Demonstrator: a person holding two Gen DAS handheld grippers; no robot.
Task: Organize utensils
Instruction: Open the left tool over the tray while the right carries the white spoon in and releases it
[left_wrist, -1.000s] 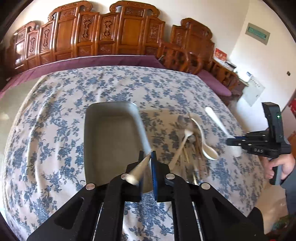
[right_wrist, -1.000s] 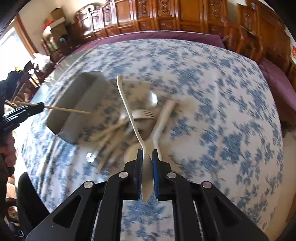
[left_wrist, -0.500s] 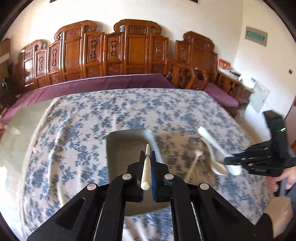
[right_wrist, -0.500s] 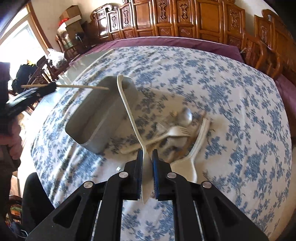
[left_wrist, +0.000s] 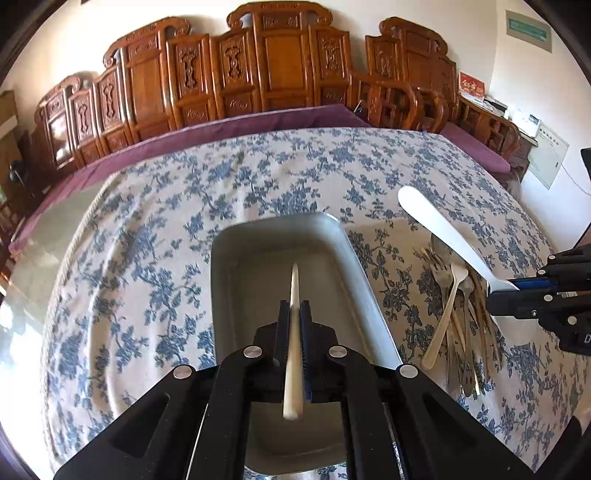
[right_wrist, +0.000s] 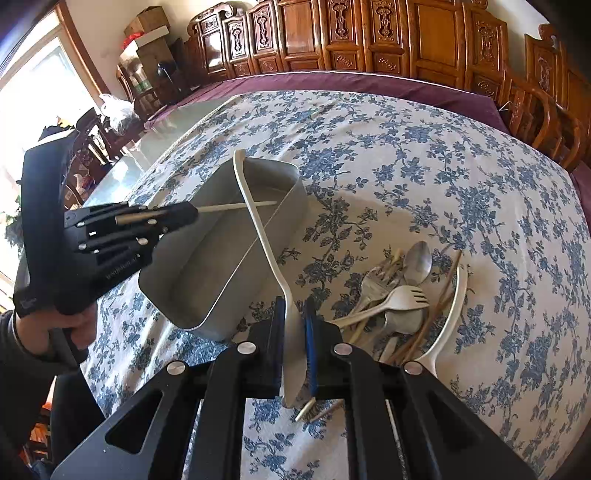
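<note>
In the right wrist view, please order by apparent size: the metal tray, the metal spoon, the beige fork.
1. metal tray, clearly largest.
2. beige fork.
3. metal spoon, partly buried, so its place below the fork is unsure.

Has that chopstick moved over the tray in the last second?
Yes. The chopstick swung from the tray's near left wall to above its inside.

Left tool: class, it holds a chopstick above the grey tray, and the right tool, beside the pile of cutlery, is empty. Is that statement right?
Not quite. The right tool is not empty: it is shut on a white spoon, as the right wrist view shows. The rest stands: the left tool holds a chopstick above the grey tray, and the pile of cutlery lies beside the right tool.
</note>
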